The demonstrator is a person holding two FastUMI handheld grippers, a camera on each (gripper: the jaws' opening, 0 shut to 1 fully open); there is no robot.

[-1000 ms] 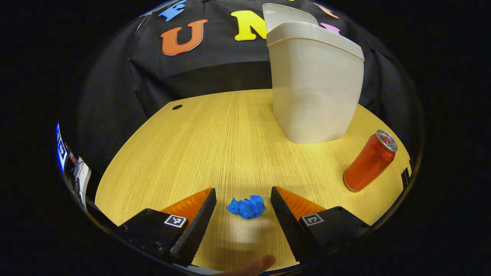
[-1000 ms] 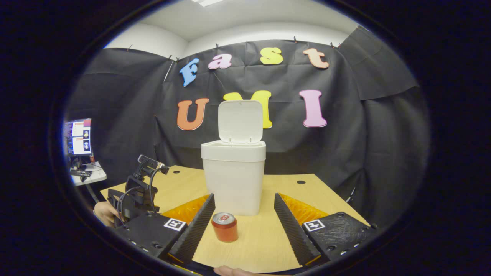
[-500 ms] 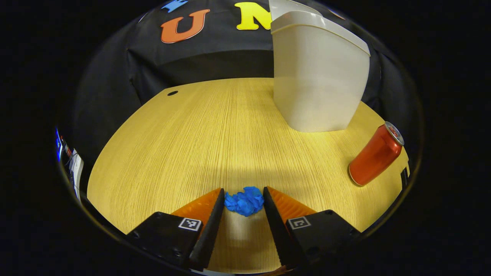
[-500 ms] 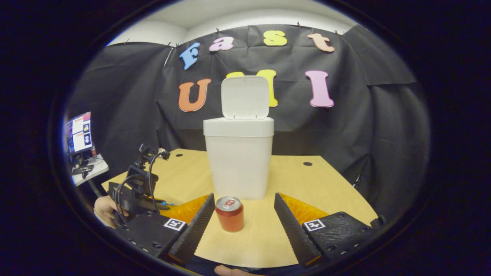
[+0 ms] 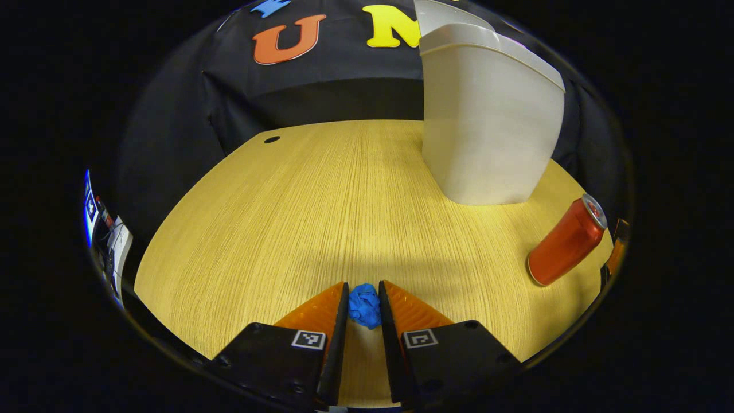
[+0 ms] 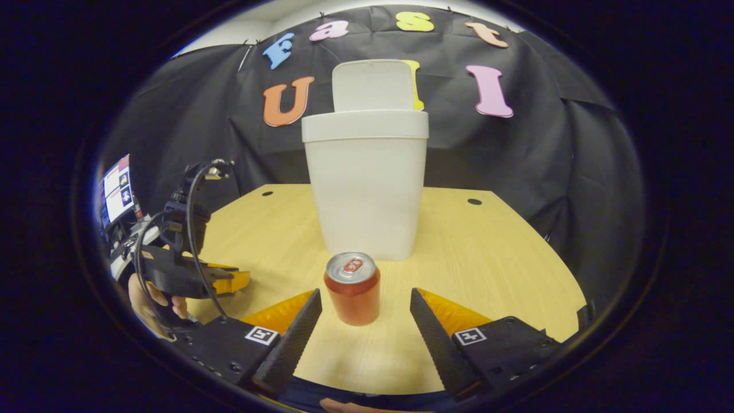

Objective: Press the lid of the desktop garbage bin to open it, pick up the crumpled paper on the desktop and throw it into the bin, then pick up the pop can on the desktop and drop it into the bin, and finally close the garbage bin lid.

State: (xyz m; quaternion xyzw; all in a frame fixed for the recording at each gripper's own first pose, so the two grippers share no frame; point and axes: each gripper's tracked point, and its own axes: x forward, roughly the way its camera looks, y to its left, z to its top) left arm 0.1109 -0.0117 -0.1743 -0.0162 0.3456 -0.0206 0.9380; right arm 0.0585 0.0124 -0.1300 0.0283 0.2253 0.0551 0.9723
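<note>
In the left gripper view, my left gripper (image 5: 363, 297) is shut on the blue crumpled paper (image 5: 364, 306), just above the wooden desk (image 5: 321, 206). The white bin (image 5: 490, 123) stands far right with its lid (image 5: 447, 14) up, and the red pop can (image 5: 566, 241) stands at the right edge. In the right gripper view, my right gripper (image 6: 365, 307) is open, its fingers either side of the pop can (image 6: 352, 288), which stands just beyond the tips. Behind the can is the bin (image 6: 367, 180), lid (image 6: 371, 85) raised. The left gripper (image 6: 232, 279), held by a hand (image 6: 143, 298), sits low at the left.
Round cable holes (image 6: 474, 202) sit at the desk's far corners. A side table with a screen (image 6: 117, 189) stands beyond the desk's left edge. Black cloth closes off the back and sides.
My left gripper closed its fingers onto the blue paper. My right gripper moved lower and nearer to the can, which now looms larger between its open fingers.
</note>
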